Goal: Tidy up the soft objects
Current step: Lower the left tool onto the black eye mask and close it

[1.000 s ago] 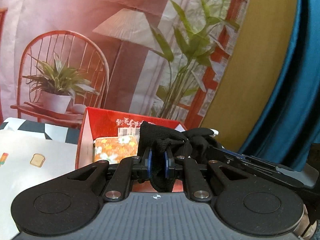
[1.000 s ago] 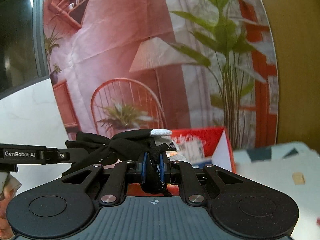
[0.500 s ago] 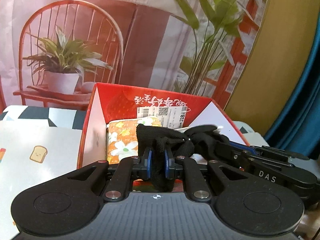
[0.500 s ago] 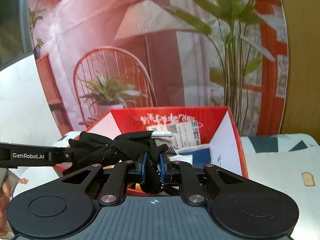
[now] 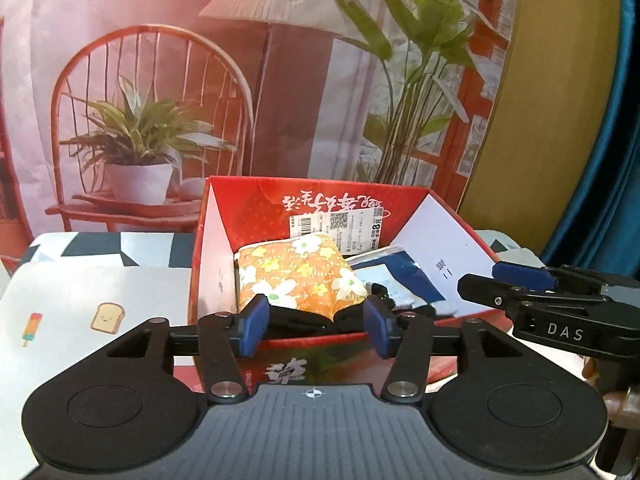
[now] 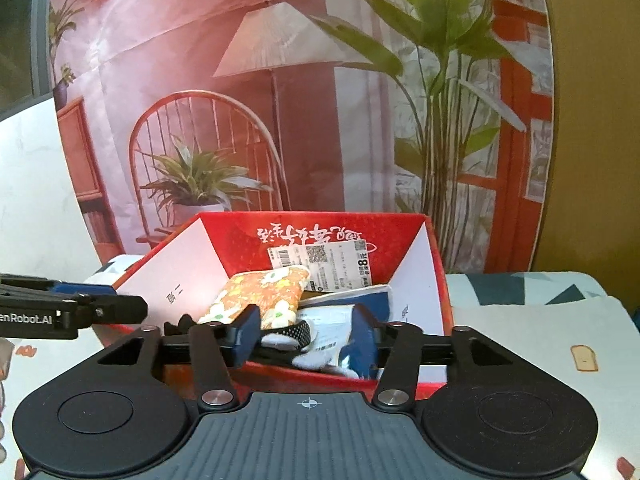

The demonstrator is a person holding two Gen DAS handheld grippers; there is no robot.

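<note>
A red cardboard box (image 5: 256,208) stands open on the table, holding an orange floral cloth (image 5: 296,276) and a blue and white packet (image 5: 400,280). A black glove (image 5: 304,322) lies at the box's front, low between the blue pads of my left gripper (image 5: 316,324); the jaws are opening and the pads stand clear of it. In the right wrist view the same holds for my right gripper (image 6: 304,338): its jaws are opening, with the black and white glove (image 6: 296,334) loose between them above the box (image 6: 240,236). Each gripper shows at the other view's edge: the right gripper (image 5: 500,284), the left gripper (image 6: 112,298).
A printed backdrop (image 5: 160,80) of a chair, a lamp and plants hangs right behind the box. The table cover (image 5: 80,300) carries toast and popsicle pictures. A teal curtain (image 5: 600,160) hangs at the right. A person's hand (image 5: 616,408) shows at the lower right.
Both grippers came forward and down over the red box, then opened. The black glove, held taut between them before, now lies slack in the box's front.
</note>
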